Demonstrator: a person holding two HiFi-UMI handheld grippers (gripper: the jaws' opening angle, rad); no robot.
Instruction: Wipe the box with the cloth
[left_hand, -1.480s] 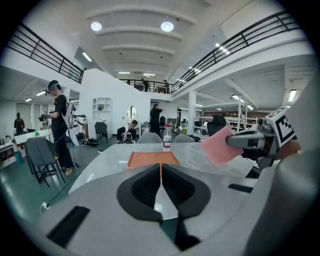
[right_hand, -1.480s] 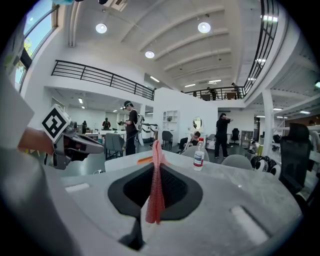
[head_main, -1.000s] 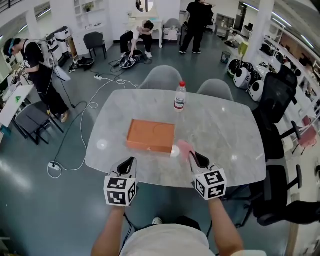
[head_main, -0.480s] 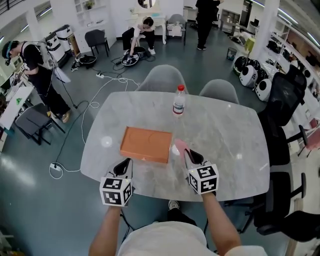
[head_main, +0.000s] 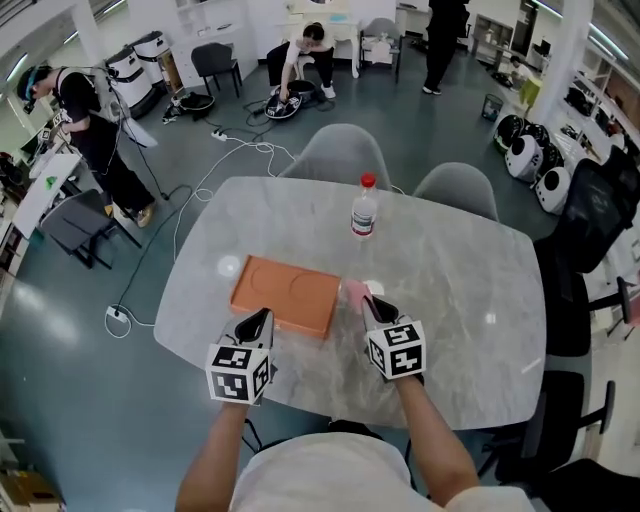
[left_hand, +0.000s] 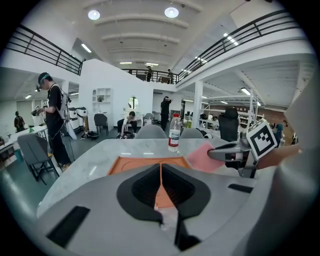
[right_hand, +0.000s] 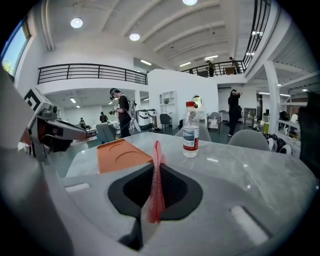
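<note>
Marble table (head_main: 450, 290), flat orange box (head_main: 285, 292), pink cloth (head_main: 354, 292) in right gripper (head_main: 373, 306)

Open tabletop (head_main: 470, 300) spreads right of the box (head_main: 285, 293), while a water bottle (head_main: 364, 212) stands well beyond it

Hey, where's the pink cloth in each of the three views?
Head view: pink cloth ahead of the right gripper, beside the box's right edge.
Left gripper view: cloth right of centre, in the right gripper.
Right gripper view: cloth centre, pinched between the jaws.
Shared landmark: water bottle, beyond it in every view.
</note>
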